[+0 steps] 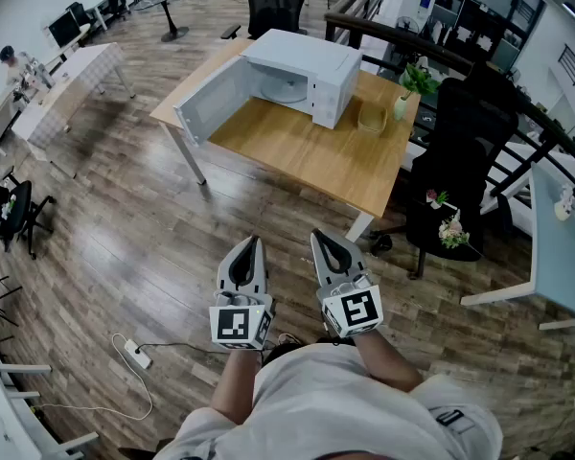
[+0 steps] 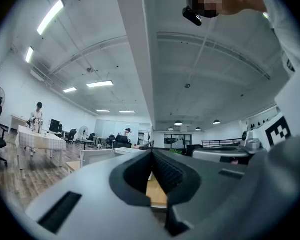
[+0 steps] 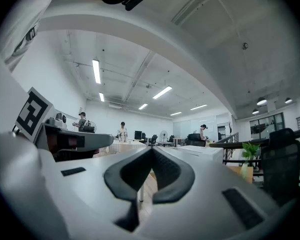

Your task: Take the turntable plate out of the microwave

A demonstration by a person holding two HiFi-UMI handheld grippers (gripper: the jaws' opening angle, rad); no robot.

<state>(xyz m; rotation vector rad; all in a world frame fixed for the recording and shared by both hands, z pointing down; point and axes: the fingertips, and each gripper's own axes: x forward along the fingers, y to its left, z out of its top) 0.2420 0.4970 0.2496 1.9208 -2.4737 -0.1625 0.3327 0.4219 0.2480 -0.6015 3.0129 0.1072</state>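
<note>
Stretching across the head view is a large open office with a wood-plank floor (image 1: 125, 218), white desks and black chairs along its far left, and a dark railing (image 1: 441, 56) at the right. Well ahead of the person stands a light wooden table (image 1: 307, 156) on white legs. Toward the table's far side stands a white microwave (image 1: 311, 65), its door (image 1: 216, 99) swung fully open to the left. The turntable plate (image 1: 287, 89) lies inside the microwave's cavity, a pale disc on the cavity floor. Right of the microwave on the tabletop are a small basket-like container (image 1: 371, 120) and a potted plant (image 1: 412, 82). A black chair (image 1: 460, 161) stands against the table's right edge. Close to the person's chest, well apart from the table, the left gripper (image 1: 256, 241) and right gripper (image 1: 316, 234) are held side by side and level, pointing toward the table. Both are clenched on nothing, the ribbed pads pressed together in each gripper view. Each cube shows a black-and-white square marker, the only marking legible. A white power strip (image 1: 137, 355) lies on the floor at lower left.
</note>
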